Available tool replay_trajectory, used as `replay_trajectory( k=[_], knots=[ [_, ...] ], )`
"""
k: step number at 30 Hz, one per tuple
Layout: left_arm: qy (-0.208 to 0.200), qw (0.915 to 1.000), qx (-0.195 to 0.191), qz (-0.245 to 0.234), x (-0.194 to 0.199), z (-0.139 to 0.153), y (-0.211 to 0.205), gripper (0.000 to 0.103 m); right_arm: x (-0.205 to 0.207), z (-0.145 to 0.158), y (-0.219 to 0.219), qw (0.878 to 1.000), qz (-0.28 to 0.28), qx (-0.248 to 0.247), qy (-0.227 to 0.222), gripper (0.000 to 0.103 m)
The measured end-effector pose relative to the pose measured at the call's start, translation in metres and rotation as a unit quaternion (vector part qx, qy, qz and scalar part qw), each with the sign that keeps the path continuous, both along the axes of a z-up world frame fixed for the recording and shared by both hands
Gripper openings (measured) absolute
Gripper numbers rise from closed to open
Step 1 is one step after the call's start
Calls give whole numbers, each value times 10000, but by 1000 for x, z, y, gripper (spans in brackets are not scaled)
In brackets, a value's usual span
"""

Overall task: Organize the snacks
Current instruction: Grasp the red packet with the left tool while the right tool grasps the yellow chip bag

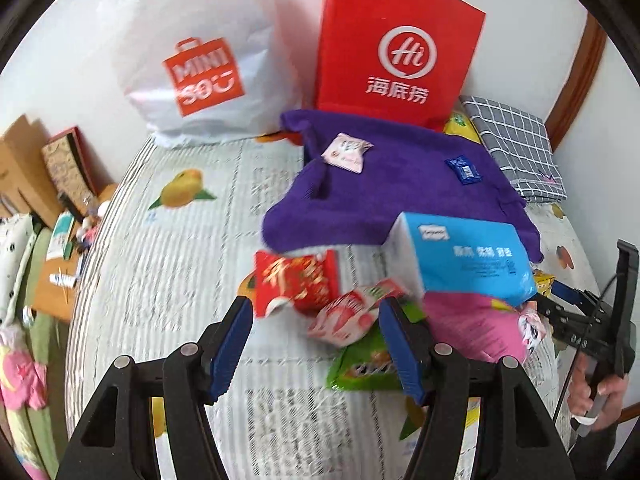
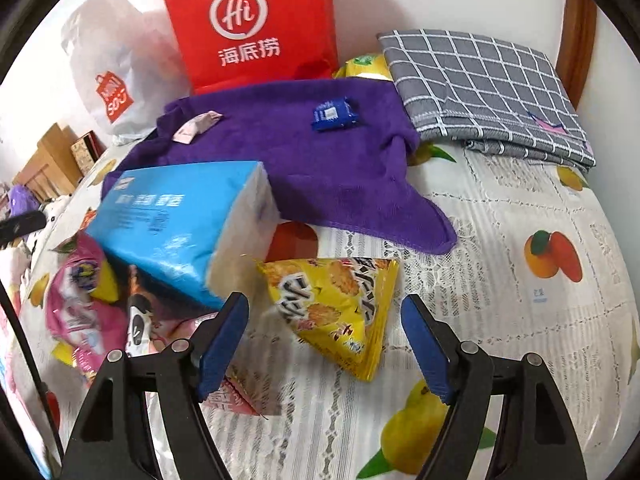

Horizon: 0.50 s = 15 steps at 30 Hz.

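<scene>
My left gripper (image 1: 316, 344) is open above the table, with a red snack packet (image 1: 296, 282) and a pink-white strawberry packet (image 1: 348, 314) just ahead between its fingers, and a green packet (image 1: 364, 364) under its right finger. My right gripper (image 2: 326, 340) is open around a yellow triangular chip bag (image 2: 336, 304). A purple cloth (image 1: 400, 184) carries a small pink candy packet (image 1: 346, 152) and a blue packet (image 1: 464, 170); the blue packet also shows in the right wrist view (image 2: 334, 114). A pink snack bag (image 2: 80, 304) lies at the left.
A blue tissue pack (image 1: 464, 256) lies tilted on the snacks. A red Haidilao bag (image 1: 396, 44) and a white Miniso bag (image 1: 196, 60) stand at the back by the wall. A folded grey checked cloth (image 2: 488, 92) lies at the back right. The table has a fruit-print cover (image 1: 180, 264).
</scene>
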<state>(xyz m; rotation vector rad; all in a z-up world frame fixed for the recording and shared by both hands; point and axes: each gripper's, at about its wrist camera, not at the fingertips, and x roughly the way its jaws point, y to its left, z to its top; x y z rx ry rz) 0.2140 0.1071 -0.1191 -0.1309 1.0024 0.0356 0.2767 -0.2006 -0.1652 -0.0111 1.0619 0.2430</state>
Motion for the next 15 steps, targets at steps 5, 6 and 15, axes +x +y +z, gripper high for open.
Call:
replay_trajectory(
  k=[5,6,15],
  knots=[
    [34,9999,-65,86,-13,-9,10,63,11,-12,1,9998,-101,117,86,78],
    [21,9999,-72,90,-15,-11,11,63,13,-15,1,9998,-121,129,104,77],
    [3,9995,-285,96,-6,-25,16,63,0,-2,-6,9993,-102,282,-243,66]
  ],
)
